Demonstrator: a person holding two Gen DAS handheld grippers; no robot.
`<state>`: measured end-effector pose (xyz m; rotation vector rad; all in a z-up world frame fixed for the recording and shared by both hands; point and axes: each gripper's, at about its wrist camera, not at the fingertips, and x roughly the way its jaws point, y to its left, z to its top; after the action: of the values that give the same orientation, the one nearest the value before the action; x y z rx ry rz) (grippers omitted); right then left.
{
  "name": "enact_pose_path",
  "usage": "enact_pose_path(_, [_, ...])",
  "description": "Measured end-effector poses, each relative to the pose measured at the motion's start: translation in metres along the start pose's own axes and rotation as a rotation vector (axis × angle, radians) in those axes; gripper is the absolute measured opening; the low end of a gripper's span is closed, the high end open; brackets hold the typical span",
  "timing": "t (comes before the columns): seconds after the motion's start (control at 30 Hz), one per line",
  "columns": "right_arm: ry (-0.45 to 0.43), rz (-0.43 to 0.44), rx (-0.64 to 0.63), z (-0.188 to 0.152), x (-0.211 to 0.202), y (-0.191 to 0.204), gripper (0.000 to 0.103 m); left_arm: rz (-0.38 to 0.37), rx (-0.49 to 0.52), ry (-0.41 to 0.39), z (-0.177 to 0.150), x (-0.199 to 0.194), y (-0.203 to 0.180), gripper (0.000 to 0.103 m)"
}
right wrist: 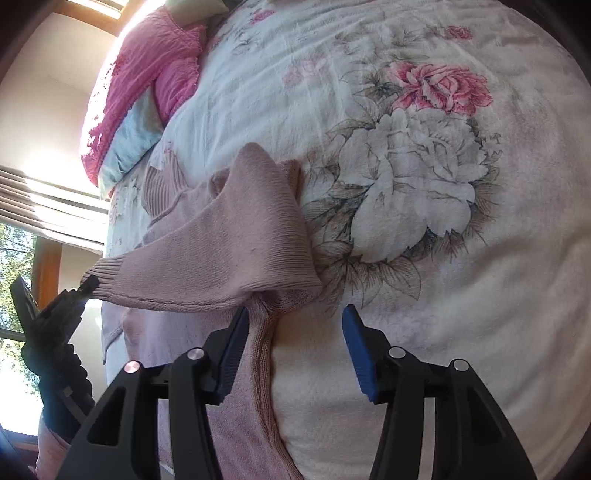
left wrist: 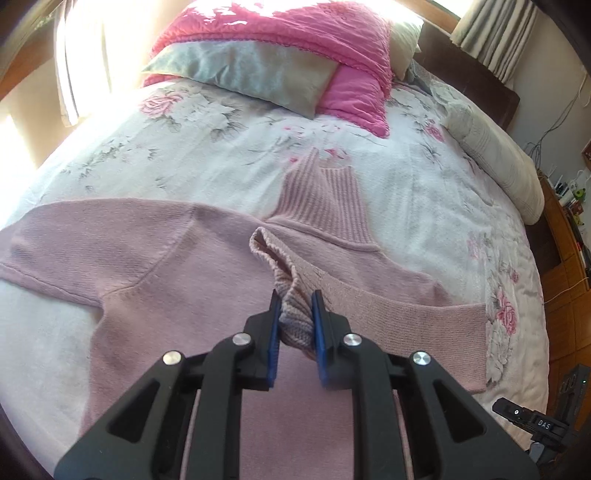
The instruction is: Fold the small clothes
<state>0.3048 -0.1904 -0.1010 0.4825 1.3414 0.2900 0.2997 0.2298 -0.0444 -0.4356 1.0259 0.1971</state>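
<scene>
Nearest to us on the bed, our left gripper [left wrist: 295,317] has its blue fingers [left wrist: 274,332] pinched on the ribbed cuff [left wrist: 293,321] of the pink turtleneck sweater [left wrist: 166,258], which lies spread flat across the floral bedspread [left wrist: 221,158]. That sleeve [left wrist: 406,306] is drawn inward over the sweater's body, so we judge the step in hand to be folding the sleeve across the chest. Our right gripper [right wrist: 293,332] stands with its fingers spread wide and nothing between them, low over the sweater's side seam [right wrist: 264,350]; its left finger lies just beside the seam, its right one over bare bedspread. Just past it, the folded sleeve drapes across toward the left gripper. Next we would lay the cuff down flat on the body and let go, then use the free right gripper to catch the side edge, taking care not to drag the knit into wrinkles. Farther on, the ribbed collar [left wrist: 325,199] points toward the head of the bed, where a grey pillow [left wrist: 243,74] and a bright pink quilt [left wrist: 295,33] lie.
</scene>
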Motion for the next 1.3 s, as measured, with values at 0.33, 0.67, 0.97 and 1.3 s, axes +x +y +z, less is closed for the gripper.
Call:
enact_pose_path(0.33, [0.086,0.032,0.026,0.016,0.061,0.033,0.057,0.079,-0.039,0.024,0.004,0.032,0.077,0.016])
enact_pose_path(0.67, [0.148,-0.046,0.108,0.007,0.079,0.01,0.018,0.181,-0.069,0.146,-0.013,0.078,0.112,0.021])
enact_pose_path(0.97, [0.007,-0.106,-0.049,0.006,0.036,0.059,0.036,0.065,-0.023,0.081,-0.019,0.039,0.076,0.041])
enact_pose_path(1.3, [0.12,-0.154,-0.043,-0.004,0.099,0.051,0.036,0.08,0.0,0.248,-0.05,0.115,0.067,0.044])
